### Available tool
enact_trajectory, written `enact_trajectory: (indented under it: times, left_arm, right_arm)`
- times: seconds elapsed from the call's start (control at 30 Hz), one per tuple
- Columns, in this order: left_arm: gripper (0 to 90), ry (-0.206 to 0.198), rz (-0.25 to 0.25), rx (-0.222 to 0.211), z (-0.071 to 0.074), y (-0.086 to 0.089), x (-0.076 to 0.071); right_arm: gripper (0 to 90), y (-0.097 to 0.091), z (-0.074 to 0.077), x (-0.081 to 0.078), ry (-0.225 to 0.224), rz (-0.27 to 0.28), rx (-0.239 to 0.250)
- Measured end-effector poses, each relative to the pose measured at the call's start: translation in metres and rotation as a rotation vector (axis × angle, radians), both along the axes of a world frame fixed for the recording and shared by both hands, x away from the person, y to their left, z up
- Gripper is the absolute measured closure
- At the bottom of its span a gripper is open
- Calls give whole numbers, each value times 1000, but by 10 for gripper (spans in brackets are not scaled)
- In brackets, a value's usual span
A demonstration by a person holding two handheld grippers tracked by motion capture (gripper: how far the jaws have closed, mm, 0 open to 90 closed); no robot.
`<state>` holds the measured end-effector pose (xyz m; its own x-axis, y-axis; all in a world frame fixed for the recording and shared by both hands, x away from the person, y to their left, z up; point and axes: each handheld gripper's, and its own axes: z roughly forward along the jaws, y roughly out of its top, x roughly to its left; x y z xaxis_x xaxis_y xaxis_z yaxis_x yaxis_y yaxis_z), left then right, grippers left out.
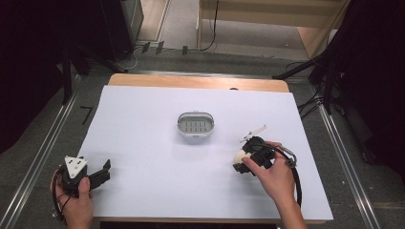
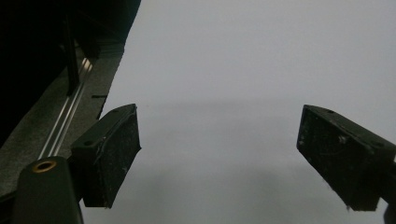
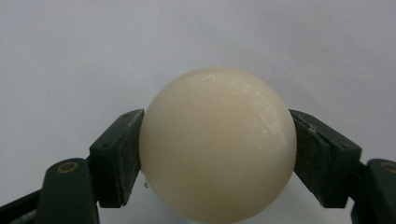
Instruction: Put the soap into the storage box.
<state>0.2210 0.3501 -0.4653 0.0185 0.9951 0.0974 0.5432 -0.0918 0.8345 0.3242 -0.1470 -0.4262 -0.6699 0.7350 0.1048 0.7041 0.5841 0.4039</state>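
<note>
A cream rounded soap bar [image 3: 218, 142] sits between the two black jaws of my right gripper [image 3: 217, 156], which press on both its sides. In the high view that gripper [image 1: 244, 160] is at the right of the white sheet with the soap [image 1: 238, 156] at its tip, pointing left. A grey oval soap dish [image 1: 195, 124] with a slotted insert lies at the middle of the sheet, apart from both grippers. My left gripper [image 1: 104, 171] rests near the front left corner, jaws wide apart; in the left gripper view [image 2: 219, 158] only bare white sheet lies between them.
The white sheet [image 1: 143, 143] covers a wooden table [image 1: 191, 81]. Metal rails [image 1: 43, 152] run along the left and right sides. Dark stands and cables [image 1: 320, 71] crowd the floor at the back right.
</note>
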Motion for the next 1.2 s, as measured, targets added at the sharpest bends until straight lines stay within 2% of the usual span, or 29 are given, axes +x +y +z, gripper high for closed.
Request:
enact_trajectory:
  times: [0.23,0.5,0.83,1.13,1.2]
  left_arm:
    - [143,4,3,0,0,0,1]
    - [142,6,2,0,0,0,1]
    - [142,8,0,3,0,-1,1]
    - [142,12,1,4,0,0,1]
    - [142,12,1,4,0,0,1]
  right_arm:
    - [247,7,3,4,2,6,-9]
    - [247,14,6,10,14,19,7]
    - [247,23,12,18,-2,32,-2]
    - [246,28,14,24,-4,39,11]
    - [246,31,16,26,-1,48,28]
